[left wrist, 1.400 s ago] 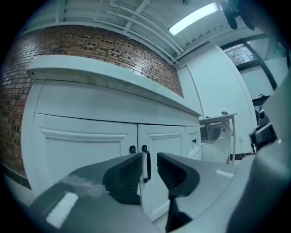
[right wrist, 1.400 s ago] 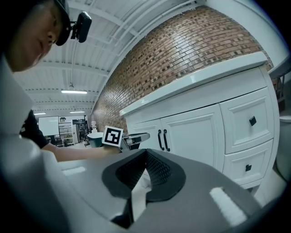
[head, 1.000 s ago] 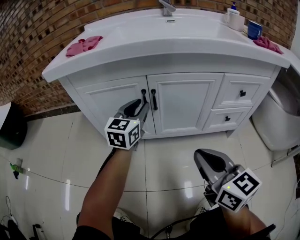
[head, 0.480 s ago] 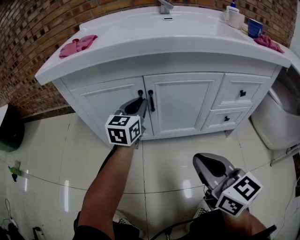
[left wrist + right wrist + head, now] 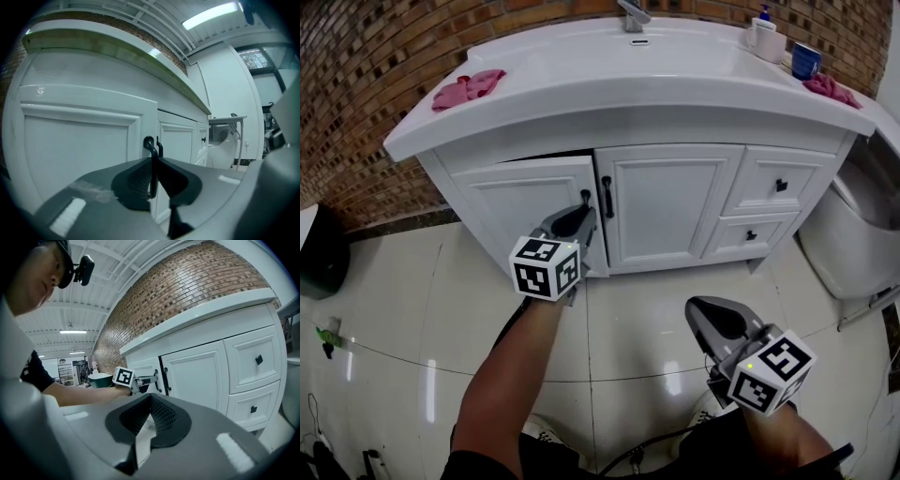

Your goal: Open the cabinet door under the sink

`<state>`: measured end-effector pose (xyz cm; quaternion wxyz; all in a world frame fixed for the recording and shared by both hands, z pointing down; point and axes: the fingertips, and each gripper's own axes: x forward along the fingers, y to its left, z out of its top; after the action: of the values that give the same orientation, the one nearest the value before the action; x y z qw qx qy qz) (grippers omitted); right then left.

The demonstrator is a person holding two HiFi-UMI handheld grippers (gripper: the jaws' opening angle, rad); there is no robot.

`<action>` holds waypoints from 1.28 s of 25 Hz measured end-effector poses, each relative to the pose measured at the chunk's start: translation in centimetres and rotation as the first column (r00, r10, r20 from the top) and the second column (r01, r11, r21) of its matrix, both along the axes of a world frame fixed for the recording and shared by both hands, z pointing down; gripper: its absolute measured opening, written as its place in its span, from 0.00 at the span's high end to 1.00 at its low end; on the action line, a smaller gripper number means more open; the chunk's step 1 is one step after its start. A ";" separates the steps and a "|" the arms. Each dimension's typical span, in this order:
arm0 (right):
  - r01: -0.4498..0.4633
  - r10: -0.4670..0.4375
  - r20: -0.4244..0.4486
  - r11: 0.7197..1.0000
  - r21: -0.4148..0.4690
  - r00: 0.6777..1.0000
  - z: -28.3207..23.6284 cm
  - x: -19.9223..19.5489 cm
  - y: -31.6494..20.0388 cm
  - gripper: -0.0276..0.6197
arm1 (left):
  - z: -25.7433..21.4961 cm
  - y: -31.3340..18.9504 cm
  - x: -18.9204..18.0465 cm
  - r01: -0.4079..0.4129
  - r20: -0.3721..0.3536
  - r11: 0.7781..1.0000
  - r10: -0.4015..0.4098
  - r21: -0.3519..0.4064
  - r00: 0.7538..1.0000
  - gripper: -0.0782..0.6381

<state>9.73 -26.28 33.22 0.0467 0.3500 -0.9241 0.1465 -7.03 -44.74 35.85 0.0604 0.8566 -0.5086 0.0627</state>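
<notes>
Left cabinet door [image 5: 525, 202] under the sink [image 5: 675, 58] sits cracked open at its top edge. My left gripper [image 5: 584, 214] is closing its jaws on that door's black handle [image 5: 149, 143], which is pinched between the pads. Right gripper [image 5: 710, 312] hangs low over the floor [image 5: 637, 319], well clear of the doors, jaws together and empty.

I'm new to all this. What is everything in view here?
Vanity cabinet: one, white, against the brick wall.
Sink: one, white, on top.
Cabinet doors: two, white, under the sink; left one ajar.
Door handles: two, black, where the doors meet.
Drawers: two, white, right of the doors.
Cloths: two, pink, one at each counter end.
Cups: two, white and blue, counter's right rear.
Toilet: one, white, far right.
Left hand-held gripper: one, grey, jaws closing on the left door's handle.
Right hand-held gripper: one, grey, shut, empty, back from the cabinet.
</notes>
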 end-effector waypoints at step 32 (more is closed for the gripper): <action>0.039 -0.030 -0.083 0.993 0.109 0.996 -2.2 -2.7 7.1 0.95 | 0.7 16.3 -5.7 -0.090 0.107 0.995 0.094 -0.036 0.990 0.83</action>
<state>7.05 -19.22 31.03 0.0672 0.3415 -0.9340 0.0799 -12.77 -28.39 36.52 0.0432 0.8735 -0.4699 0.1197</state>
